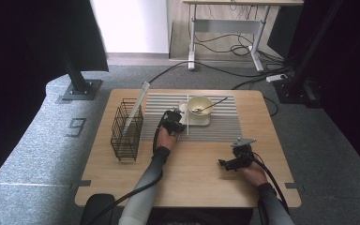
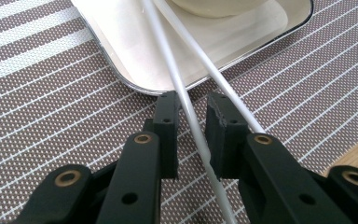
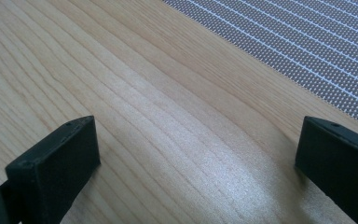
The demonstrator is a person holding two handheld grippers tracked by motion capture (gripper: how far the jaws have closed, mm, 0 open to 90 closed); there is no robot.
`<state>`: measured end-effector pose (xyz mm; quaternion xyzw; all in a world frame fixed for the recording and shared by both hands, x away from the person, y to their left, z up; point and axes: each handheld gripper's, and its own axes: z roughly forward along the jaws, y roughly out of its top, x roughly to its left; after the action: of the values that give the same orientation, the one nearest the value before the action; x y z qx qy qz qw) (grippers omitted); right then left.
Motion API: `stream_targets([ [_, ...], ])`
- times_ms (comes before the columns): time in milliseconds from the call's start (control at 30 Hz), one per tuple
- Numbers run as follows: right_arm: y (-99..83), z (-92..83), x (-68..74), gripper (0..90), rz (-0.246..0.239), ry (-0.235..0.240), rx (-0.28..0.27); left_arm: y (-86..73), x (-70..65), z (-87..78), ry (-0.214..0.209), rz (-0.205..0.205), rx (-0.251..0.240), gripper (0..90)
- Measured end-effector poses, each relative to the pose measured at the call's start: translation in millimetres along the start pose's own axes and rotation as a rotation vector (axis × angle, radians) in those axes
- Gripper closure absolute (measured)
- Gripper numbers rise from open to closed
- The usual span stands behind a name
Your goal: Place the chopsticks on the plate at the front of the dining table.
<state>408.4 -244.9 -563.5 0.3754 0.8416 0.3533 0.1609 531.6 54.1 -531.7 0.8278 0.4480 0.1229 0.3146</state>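
left gripper (image 2: 191, 123) has its jaws slack around one white chopstick (image 2: 186, 107) lying off the tray (image 2: 121, 56) rim at the placemat's (image 2: 51, 116) left-center, so it could roll away, while the right gripper (image 3: 198, 154) idles wide open near the tabletop's right edge.

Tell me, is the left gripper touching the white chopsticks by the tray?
Apart. In the left gripper view, one of the chopsticks runs between the left gripper jaws with mat showing either side.

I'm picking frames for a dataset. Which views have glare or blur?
Left gripper view: bright washed-out tray, claw arms near the lens soft. Right gripper view: pale sheen on the wooden table, near jaws slightly blurred. High view: dark sides, bright wall patch at the top.
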Motion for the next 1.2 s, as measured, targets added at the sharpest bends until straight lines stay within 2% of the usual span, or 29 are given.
stream_targets([
  [500, 0.0, 0.0, 0.0, 0.0, 0.0, 0.001, 0.0, -2.0, 0.9, -0.9, -0.004, -0.008, 0.003, 70.4],
  [800, 0.0, 0.0, 0.0, 0.0, -0.001, 0.0, 0.0, -0.6, 5.3, -2.8, 0.017, -0.036, -0.007, 77.6],
  [933, 0.0, 0.0, 0.0, 0.0, 0.0, 0.001, 0.0, 0.5, 6.3, -1.7, 0.018, -0.041, -0.01, 78.1],
  [1200, 0.0, 0.0, 0.0, 0.0, 0.0, 0.0, 0.0, 2.3, 4.4, -4.3, 0.023, -0.038, -0.038, 72.5],
])
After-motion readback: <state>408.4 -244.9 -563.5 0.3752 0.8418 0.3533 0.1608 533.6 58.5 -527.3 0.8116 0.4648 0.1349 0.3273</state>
